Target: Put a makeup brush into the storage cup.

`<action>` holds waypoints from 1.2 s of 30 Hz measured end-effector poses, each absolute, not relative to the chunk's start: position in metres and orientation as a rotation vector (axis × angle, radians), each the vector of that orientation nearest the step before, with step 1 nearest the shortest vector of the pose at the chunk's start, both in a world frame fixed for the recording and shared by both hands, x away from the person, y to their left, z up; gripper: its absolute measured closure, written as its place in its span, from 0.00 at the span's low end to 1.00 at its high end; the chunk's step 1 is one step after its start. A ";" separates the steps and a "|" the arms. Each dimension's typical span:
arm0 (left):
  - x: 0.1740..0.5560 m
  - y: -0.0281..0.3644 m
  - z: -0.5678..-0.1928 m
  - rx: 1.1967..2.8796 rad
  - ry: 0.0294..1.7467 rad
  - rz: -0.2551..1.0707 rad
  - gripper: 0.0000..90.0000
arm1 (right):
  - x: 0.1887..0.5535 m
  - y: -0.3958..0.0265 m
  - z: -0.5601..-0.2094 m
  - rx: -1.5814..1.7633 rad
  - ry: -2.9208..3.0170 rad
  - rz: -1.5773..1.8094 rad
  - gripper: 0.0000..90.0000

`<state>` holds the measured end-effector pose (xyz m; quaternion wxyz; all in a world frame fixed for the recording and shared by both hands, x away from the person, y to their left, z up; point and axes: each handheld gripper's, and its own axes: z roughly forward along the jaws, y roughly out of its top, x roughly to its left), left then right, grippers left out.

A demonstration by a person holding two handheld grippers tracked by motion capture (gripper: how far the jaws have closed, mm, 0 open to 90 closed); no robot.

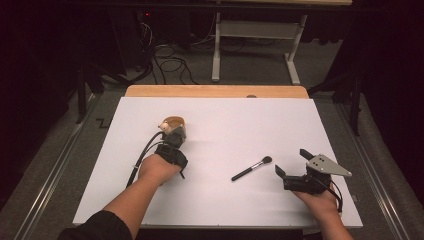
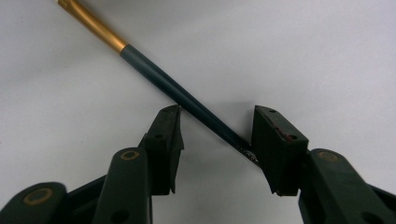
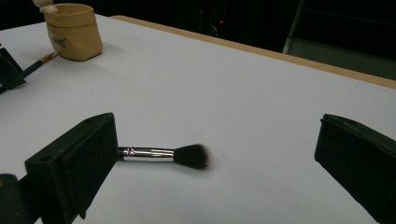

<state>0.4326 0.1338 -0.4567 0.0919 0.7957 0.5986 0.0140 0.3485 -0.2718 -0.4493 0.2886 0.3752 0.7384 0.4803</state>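
My left tongs [image 2: 215, 135] sit low on the bench [image 1: 225, 125], jaws half-closed around the dark handle of a thin gold-ferruled brush [image 2: 154, 74]. The handle's end touches the right-hand pad [image 2: 273, 140], while the other pad is just clear, so I judge the grip not yet made. That brush lies flat, tip toward the tan pouch [image 3: 74, 30] just beyond. My right tongs [image 1: 295, 167] stand wide and empty, with the makeup brush [image 3: 180, 155] lying between and beyond the jaws, untouched. Both brushes are on the bench and none is in the pouch, so nearly all the work remains.
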 end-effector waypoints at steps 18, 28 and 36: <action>0.428 0.142 -0.456 2.370 1.788 0.059 0.73 | 0.348 -0.273 -0.449 0.998 1.971 1.285 0.01; 0.425 0.148 -0.456 2.368 1.802 0.066 0.79 | 0.348 -0.272 -0.449 0.998 1.972 1.284 0.01; 0.424 0.154 -0.455 2.375 1.809 0.077 0.83 | 0.349 -0.272 -0.449 1.001 1.973 1.281 0.01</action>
